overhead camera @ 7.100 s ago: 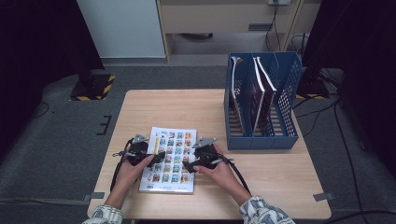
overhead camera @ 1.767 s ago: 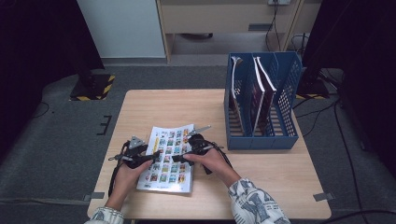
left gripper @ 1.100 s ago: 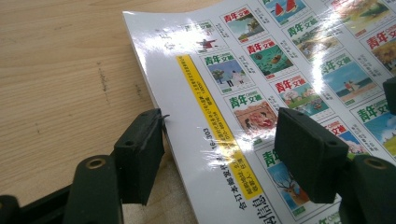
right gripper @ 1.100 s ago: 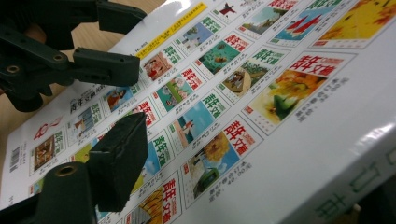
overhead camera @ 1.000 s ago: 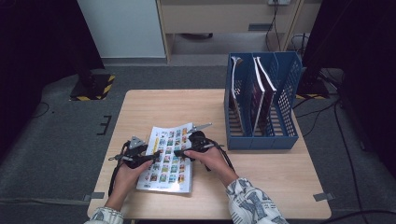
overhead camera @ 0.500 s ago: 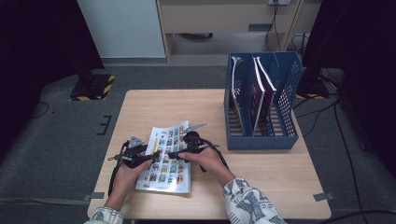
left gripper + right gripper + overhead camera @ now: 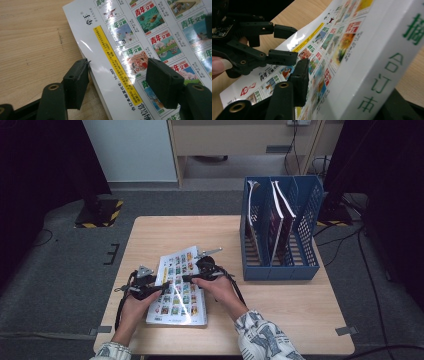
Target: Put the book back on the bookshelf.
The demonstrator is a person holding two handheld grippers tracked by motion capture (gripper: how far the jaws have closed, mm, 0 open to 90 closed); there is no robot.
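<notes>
Book [image 7: 176, 287] tilted since earlier, file rack [image 7: 300, 270] beside, right gripper [image 7: 192, 277] fingers closing

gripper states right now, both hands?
Left gripper: open, jaws straddling the book edge, not pressing.
Right gripper: jaws just been closing on the book's spine side; grip cannot be told.

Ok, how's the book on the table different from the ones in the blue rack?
The table book lies cover-up, its cover white with a grid of colourful pictures; the rack books stand upright with dark covers. It's alone; they're several, across the blue rack slots. All are bound volumes.
</notes>
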